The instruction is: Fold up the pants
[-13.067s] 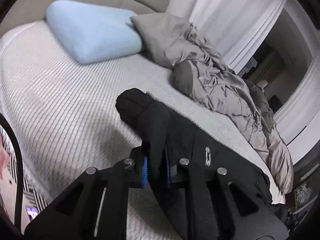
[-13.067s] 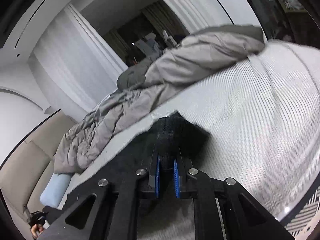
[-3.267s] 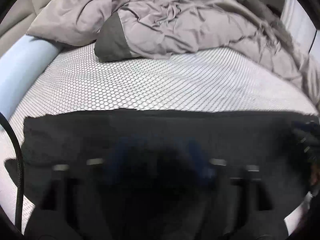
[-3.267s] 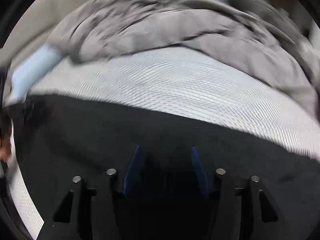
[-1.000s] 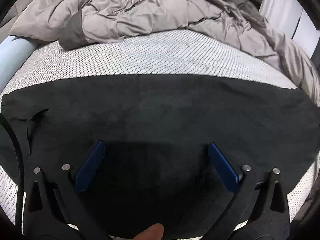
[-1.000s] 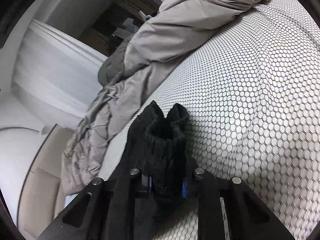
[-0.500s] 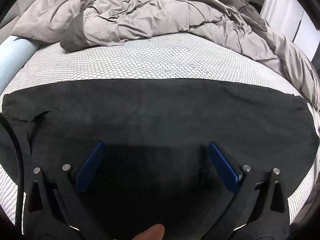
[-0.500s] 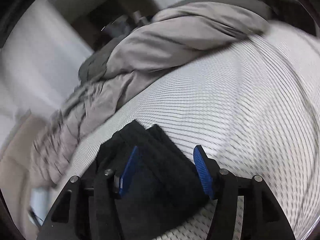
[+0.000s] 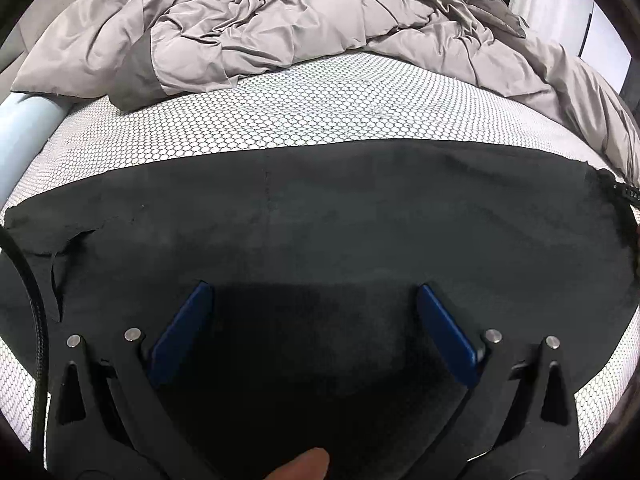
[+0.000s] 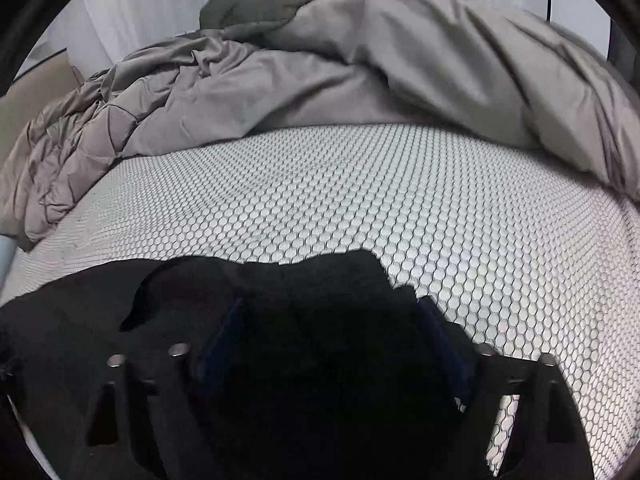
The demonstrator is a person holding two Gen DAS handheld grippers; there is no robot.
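Left tool (image 9: 312, 320): spread, pinching nothing.
Right tool (image 10: 332, 344): opening above the black pants (image 9: 360, 216), gripping nothing.
Risk: your fingertips snag cloth, rumpling the fold on the bed (image 10: 360, 184).

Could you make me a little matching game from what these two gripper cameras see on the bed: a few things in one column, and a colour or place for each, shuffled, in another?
Things:
1. pants
2. duvet
3. pillow
4. pads of the left gripper

Colour or place:
A. pale blue, at the left edge of the bed
B. black, spread flat across the near part of the honeycomb-patterned sheet
C. blue, standing wide apart above the black cloth
D. grey, crumpled along the far side of the bed

Pairs: 1-B, 2-D, 3-A, 4-C
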